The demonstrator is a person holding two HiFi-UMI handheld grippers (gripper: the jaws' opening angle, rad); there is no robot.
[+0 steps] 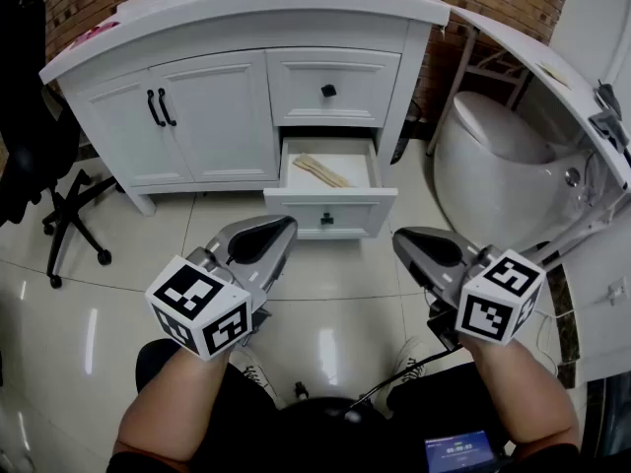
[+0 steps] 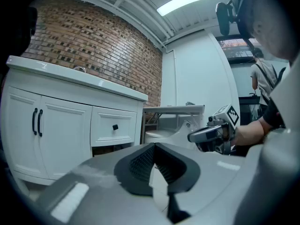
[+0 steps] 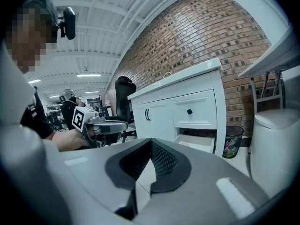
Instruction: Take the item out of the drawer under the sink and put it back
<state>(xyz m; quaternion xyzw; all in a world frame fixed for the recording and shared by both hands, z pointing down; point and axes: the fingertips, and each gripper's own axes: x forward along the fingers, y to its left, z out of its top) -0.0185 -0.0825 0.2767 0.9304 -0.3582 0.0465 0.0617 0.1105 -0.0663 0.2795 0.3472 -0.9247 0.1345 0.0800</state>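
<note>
The lower drawer (image 1: pixel 330 210) of the white sink cabinet (image 1: pixel 227 106) stands pulled open. A light wooden item (image 1: pixel 321 170) lies inside it, slanted across the bottom. Both grippers hover over the tiled floor in front of the drawer, apart from it. My left gripper (image 1: pixel 284 227) is shut with nothing between its jaws, and its own view shows the tips (image 2: pixel 153 146) meeting. My right gripper (image 1: pixel 402 241) is also shut and empty, tips (image 3: pixel 151 142) closed together. The right gripper view shows the open drawer (image 3: pixel 199 142) from the side.
The upper drawer (image 1: pixel 330 89) and the two cabinet doors (image 1: pixel 197 116) are closed. A white toilet (image 1: pixel 493 156) stands right of the cabinet, under a white shelf (image 1: pixel 552 77). A black office chair (image 1: pixel 44 136) is at the left. A mesh waste bin (image 3: pixel 233 142) sits beside the cabinet.
</note>
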